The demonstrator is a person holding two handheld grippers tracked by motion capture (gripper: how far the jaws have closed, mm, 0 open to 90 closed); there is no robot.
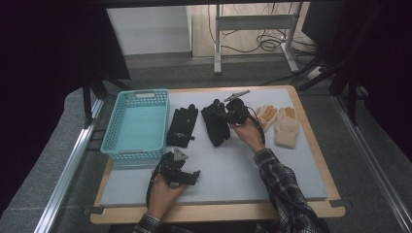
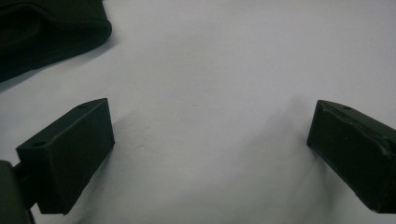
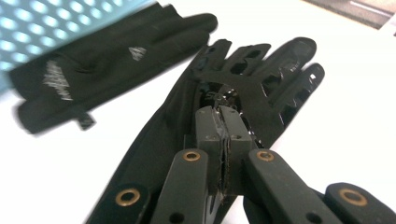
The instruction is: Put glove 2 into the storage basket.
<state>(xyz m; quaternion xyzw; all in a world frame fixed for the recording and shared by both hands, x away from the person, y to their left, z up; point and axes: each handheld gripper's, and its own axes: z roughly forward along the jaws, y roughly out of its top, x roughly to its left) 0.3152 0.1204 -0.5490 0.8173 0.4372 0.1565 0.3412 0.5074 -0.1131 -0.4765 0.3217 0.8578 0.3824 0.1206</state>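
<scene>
front mat (image 1: pixel 233 170) free | basket (image 1: pixel 138 124) blocks L | gloves (image 1: pixel 284 125) far R

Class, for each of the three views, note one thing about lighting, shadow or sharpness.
High view: the table is lit while the room's sides fall into darkness. Left gripper view: the open left tool casts soft shadows on the pale mat. Right gripper view: the basket blurs into bright spots, and the glove shows glossy highlights.
</scene>
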